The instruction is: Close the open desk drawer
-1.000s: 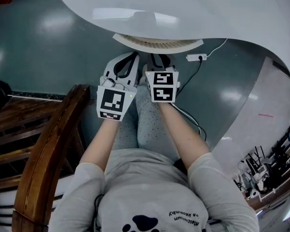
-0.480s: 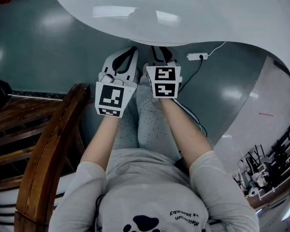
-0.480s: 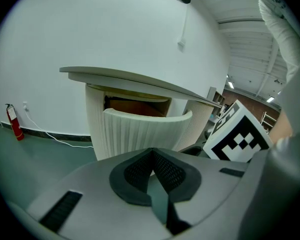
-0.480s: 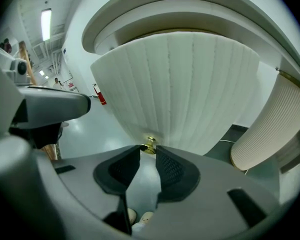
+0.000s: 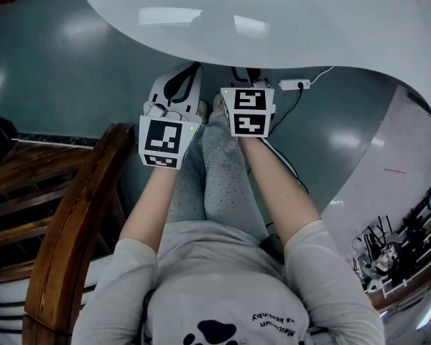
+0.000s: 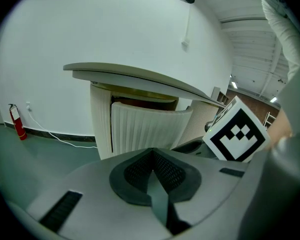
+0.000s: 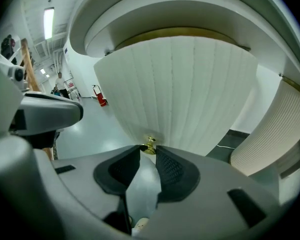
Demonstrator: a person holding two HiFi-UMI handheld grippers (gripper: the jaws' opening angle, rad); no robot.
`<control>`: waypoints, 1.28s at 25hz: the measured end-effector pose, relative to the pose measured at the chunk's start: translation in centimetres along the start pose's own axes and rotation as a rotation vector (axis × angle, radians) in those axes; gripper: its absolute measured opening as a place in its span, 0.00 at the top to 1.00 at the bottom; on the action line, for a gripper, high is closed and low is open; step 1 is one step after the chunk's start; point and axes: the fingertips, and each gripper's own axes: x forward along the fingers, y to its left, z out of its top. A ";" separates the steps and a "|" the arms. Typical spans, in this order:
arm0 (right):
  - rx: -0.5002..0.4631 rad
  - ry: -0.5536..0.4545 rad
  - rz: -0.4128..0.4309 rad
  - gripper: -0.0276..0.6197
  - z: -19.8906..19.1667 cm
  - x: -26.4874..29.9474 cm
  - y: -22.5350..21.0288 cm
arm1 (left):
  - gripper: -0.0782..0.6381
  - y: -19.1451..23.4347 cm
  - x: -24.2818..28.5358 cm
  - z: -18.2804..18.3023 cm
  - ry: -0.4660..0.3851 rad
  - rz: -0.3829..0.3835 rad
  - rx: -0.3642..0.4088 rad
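The drawer's white ribbed front [image 7: 180,94] fills the right gripper view, curved, with a small brass knob [image 7: 149,144] low on it. My right gripper [image 7: 148,151] holds its jaws a narrow gap apart, and the knob sits right at their tips, seemingly pinched. In the left gripper view the same ribbed front [image 6: 150,129] stands slightly proud of the cabinet under the desk top [image 6: 140,76]. My left gripper [image 6: 152,151] is shut and empty, a short way from the drawer. In the head view both grippers [image 5: 185,77] [image 5: 243,77] reach under the white desk top [image 5: 287,13], which hides the drawer.
A wooden chair back [image 5: 72,221] stands at my left. A power strip [image 5: 293,85] with a white cable lies on the grey-green floor beyond my right gripper. A red fire extinguisher [image 6: 17,121] stands by the far wall. My legs [image 5: 215,185] are below the grippers.
Both grippers have moved forward toward the desk. The ribbed drawer front that showed under the desk edge a second ago is now hidden beneath the desk top.
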 end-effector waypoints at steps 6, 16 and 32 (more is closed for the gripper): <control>-0.007 -0.021 -0.001 0.79 1.4 0.6 -0.2 | 0.88 0.4 0.9 0.2 0.005 -0.005 0.004; -0.016 -0.041 -0.001 0.79 3.0 1.6 -1.0 | 0.88 0.7 2.6 1.0 0.003 -0.012 0.010; -0.025 -0.066 -0.017 0.79 4.9 2.7 -2.0 | 0.88 1.1 3.3 1.5 -0.006 -0.004 0.004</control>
